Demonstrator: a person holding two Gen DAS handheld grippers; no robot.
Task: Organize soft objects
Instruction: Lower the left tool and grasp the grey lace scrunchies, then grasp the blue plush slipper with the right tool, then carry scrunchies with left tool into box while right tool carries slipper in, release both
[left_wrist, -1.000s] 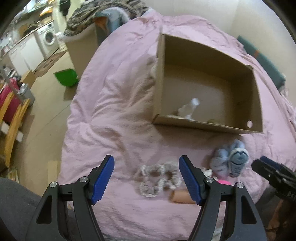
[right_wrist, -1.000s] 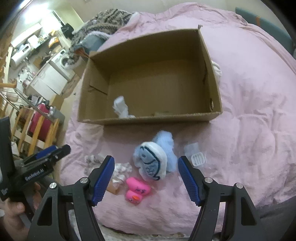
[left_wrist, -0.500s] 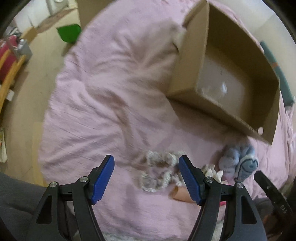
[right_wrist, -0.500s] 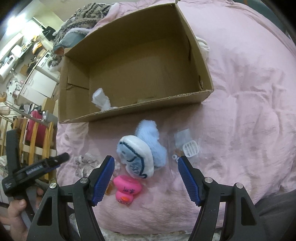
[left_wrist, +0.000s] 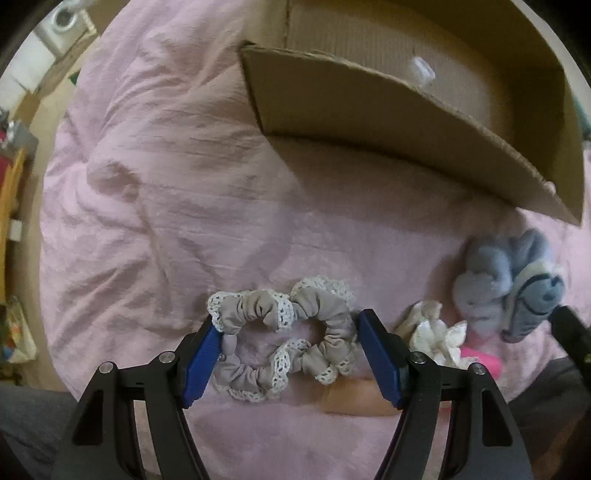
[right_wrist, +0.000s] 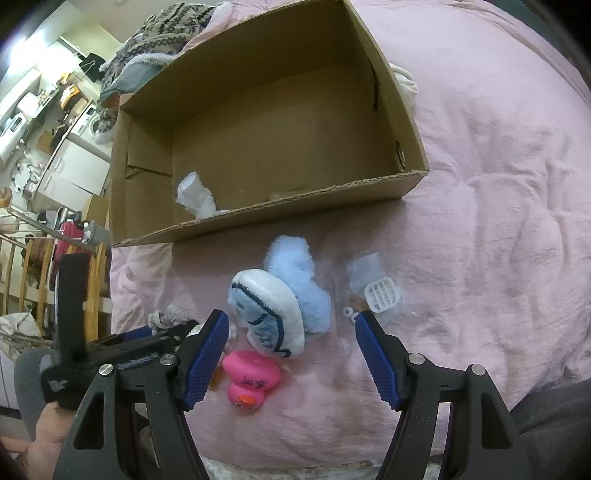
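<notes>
Two grey lace-edged scrunchies (left_wrist: 280, 339) lie on the pink blanket (left_wrist: 166, 206), between the open jaws of my left gripper (left_wrist: 286, 341). A blue and white plush toy (right_wrist: 280, 306) lies between the open jaws of my right gripper (right_wrist: 290, 343); it also shows in the left wrist view (left_wrist: 509, 295). A pink rubber duck (right_wrist: 249, 382) lies just below the plush. A white fabric bow (left_wrist: 432, 336) lies right of the scrunchies. An open cardboard box (right_wrist: 258, 129) stands beyond, with a white crumpled item (right_wrist: 194, 195) inside.
A clear bag with a white plastic grid piece (right_wrist: 380, 293) lies right of the plush. A tan tube-like object (left_wrist: 354, 400) lies beneath the scrunchies. The left gripper (right_wrist: 122, 347) shows at the lower left of the right wrist view. Furniture and a washing machine (left_wrist: 61, 26) stand beyond the bed.
My left gripper has come down close over the scrunchies, which now sit between its jaws. My right gripper has moved closer to the plush toy and duck. Both stay open.
</notes>
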